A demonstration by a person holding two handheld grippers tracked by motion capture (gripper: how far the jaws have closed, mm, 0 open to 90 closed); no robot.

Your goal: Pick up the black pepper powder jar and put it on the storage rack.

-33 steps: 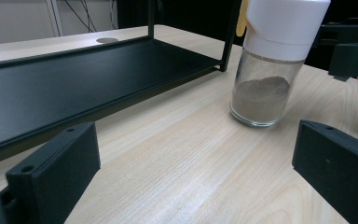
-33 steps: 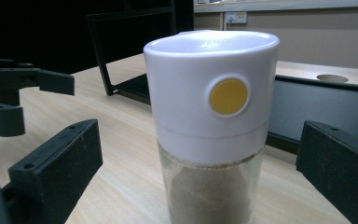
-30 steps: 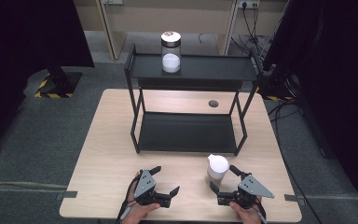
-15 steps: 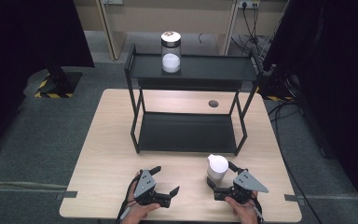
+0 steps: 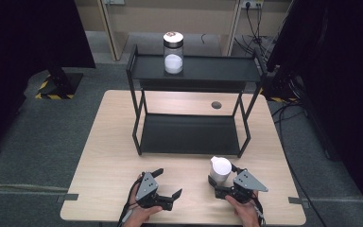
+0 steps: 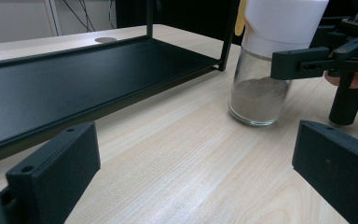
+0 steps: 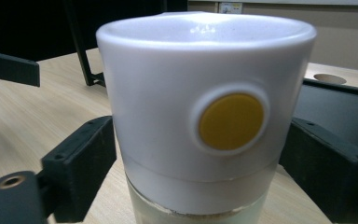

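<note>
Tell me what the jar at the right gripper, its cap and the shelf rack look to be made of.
Jar: clear glass by its look, see-through with bright glints, brownish powder visible inside. Its cap: smooth white plastic, probably, softly glossy, with a round yellow button. Shelf rack: thin black frame and flat trays, likely painted metal with a matte finish.

Wooden table: black shelf rack, white-capped jar standing just before it.

Both grippers, the left gripper and the right gripper, are matte black (blocky jaws with small screw holes), each topped by a grey three-cornered plate, cables trailing.
</note>
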